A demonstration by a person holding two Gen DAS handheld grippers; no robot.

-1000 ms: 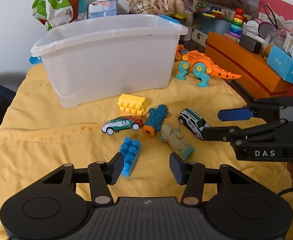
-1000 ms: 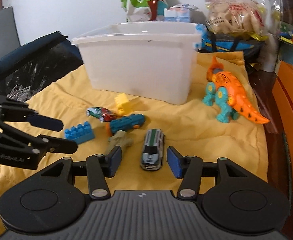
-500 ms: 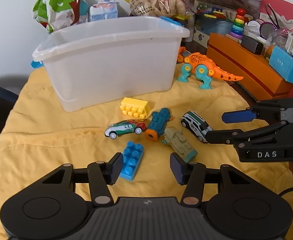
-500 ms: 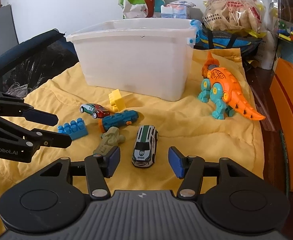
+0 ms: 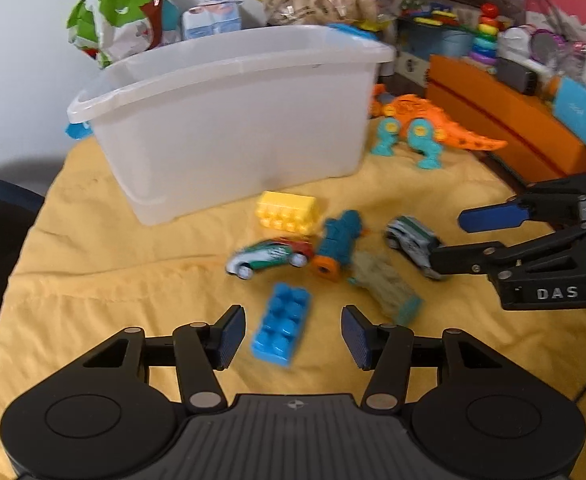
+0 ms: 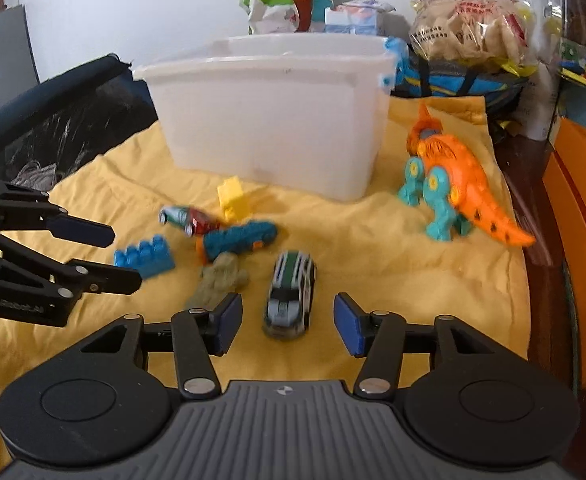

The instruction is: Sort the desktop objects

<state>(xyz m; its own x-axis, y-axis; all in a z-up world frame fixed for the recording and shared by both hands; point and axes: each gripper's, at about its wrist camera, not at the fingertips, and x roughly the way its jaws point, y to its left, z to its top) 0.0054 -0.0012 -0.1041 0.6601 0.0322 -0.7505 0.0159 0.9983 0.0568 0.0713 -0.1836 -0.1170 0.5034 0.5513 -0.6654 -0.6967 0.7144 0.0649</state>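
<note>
Both claws are partly spread and narrowing, neither pressing on anything. The left gripper point(image 5: 293, 330) frames the blue brick point(image 5: 283, 328), lying slantwise on the yellow cloth point(image 5: 113, 280); the right gripper point(image 6: 285, 324) frames the white-green car point(image 6: 291, 294). To grip well, square each pair of pads to the toy's long sides (the brick sits askew) before squeezing. The empty tub point(image 5: 233, 120) stands at 12 o'clock. Versus 1 second ago, both toys sit nearer the fingers.

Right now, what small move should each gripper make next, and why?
Probably lower and close: the left gripper is closing with the blue brick between its pads, untouched, and the right gripper likewise around the white-green car. The bin waits behind.
</note>
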